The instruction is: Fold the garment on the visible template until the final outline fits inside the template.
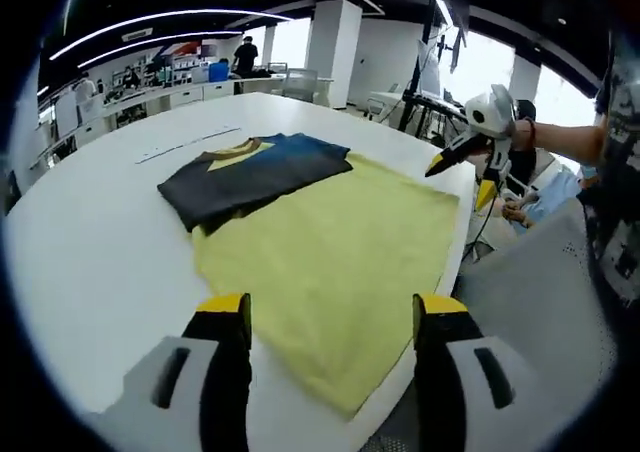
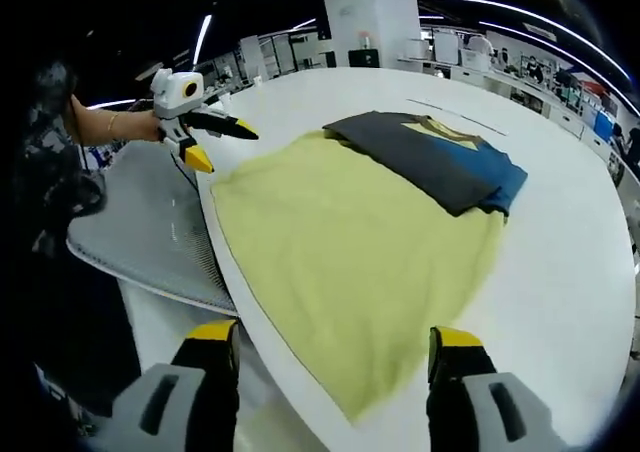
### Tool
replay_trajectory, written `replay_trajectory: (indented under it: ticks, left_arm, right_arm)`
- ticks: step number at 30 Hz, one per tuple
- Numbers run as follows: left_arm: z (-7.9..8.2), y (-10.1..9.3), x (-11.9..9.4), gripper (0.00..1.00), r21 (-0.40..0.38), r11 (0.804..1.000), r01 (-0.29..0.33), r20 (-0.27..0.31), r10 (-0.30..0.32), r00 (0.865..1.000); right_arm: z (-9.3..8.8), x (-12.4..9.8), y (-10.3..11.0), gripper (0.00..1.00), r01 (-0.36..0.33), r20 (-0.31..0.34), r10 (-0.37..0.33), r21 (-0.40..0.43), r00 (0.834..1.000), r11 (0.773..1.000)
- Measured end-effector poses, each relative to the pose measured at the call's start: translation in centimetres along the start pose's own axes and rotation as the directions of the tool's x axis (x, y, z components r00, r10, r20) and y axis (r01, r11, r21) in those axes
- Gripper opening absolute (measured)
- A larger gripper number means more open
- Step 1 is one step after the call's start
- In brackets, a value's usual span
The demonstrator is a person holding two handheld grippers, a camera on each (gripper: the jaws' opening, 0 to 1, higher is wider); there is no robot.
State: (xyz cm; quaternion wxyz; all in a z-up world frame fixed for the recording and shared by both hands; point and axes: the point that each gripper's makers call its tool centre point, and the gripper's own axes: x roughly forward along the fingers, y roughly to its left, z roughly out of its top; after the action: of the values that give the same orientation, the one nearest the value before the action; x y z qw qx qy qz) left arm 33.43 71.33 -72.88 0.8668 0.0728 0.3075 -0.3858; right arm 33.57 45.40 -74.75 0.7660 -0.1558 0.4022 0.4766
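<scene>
Your left gripper (image 1: pixel 332 317) is hovering with its jaws spread apart and holding nothing, just above the near edge of the yellow template (image 1: pixel 335 262), which is lying flat on the white table (image 1: pixel 90 252). Your right gripper (image 2: pixel 335 347) is likewise standing open and empty over the template's near corner, where the cloth is drooping slightly past the table's rim. In the left gripper view you are seeing the right gripper off to the right side, past the table edge, its yellow-tipped jaws parted in the air. The folded garment (image 1: pixel 255 177), dark grey with blue and a yellow patch at the collar, is resting across the far end of the template, and one side of it is reaching beyond the yellow cloth onto bare table. Wide open tabletop is lying on the far side and beyond the garment. A grey mesh surface (image 2: pixel 140 222) is sitting beside the table on your side. You are counting one garment, one template, two grippers. How many layers the garment has is hard to make out.
</scene>
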Motion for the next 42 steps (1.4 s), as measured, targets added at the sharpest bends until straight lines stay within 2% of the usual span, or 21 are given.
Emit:
replay_trajectory:
  ticks: [2, 7, 13, 16, 18, 23, 26, 31, 37, 41, 42]
  left_arm:
    - [-0.8, -0.2, 0.1, 0.59, -0.002, 1.000, -0.001, -0.021, 0.001, 1.000]
    - [-2.0, -1.0, 0.3, 0.56, 0.006, 1.000, 0.019, -0.059, -0.019, 0.998]
    - [-3.1, -1.6, 0.5, 0.52, 0.060, 0.997, 0.041, -0.110, -0.034, 0.993]
    - [-3.8, -1.8, 0.5, 0.50, 0.087, 0.995, 0.046, -0.142, -0.034, 0.989]
    - [-4.1, -1.6, 0.5, 0.48, 0.102, 0.994, 0.039, -0.154, -0.023, 0.988]
    - [-5.4, -1.2, 0.5, 0.44, 0.151, 0.988, 0.037, -0.209, -0.005, 0.978]
    - [-5.3, -1.1, 0.4, 0.44, 0.158, 0.987, 0.035, -0.197, -0.003, 0.980]
    - [-5.2, -0.6, 0.4, 0.38, 0.156, 0.988, 0.016, -0.191, 0.014, 0.982]
    - [-5.1, -0.5, 0.5, 0.36, 0.160, 0.987, 0.015, -0.190, 0.016, 0.982]
    - [-5.1, -0.3, 0.4, 0.24, 0.163, 0.987, 0.015, -0.200, 0.018, 0.980]
    - [-5.0, -0.3, 0.4, 0.21, 0.164, 0.986, 0.016, -0.197, 0.017, 0.980]
  right_arm:
    - [-0.4, 0.0, -0.2, 0.74, 0.014, -0.017, -0.014, -0.022, 1.000, 1.000]
    - [-0.5, 0.1, -0.1, 0.68, 0.028, 0.007, -0.028, -0.030, 1.000, 0.999]
    - [-1.1, 0.3, -0.4, 0.62, 0.043, -0.010, -0.044, -0.048, 0.999, 0.998]
    - [-1.8, 0.4, -0.6, 0.56, 0.051, -0.045, -0.056, -0.093, 0.997, 0.994]
    - [-1.8, 0.4, -0.6, 0.53, 0.054, -0.046, -0.060, -0.109, 0.997, 0.993]
    - [-2.1, 0.6, -0.5, 0.52, 0.052, -0.069, -0.063, -0.144, 0.996, 0.988]
    - [-2.5, 0.7, -0.7, 0.50, 0.058, -0.095, -0.075, -0.171, 0.993, 0.984]
    - [-3.2, 1.0, -1.1, 0.45, 0.066, -0.132, -0.095, -0.207, 0.987, 0.976]
    - [-2.9, 1.0, -1.4, 0.39, 0.064, -0.117, -0.088, -0.196, 0.989, 0.979]
    - [-2.9, 0.9, -1.5, 0.25, 0.067, -0.113, -0.088, -0.179, 0.990, 0.982]
    - [-2.9, 1.0, -1.4, 0.24, 0.065, -0.112, -0.085, -0.175, 0.990, 0.983]
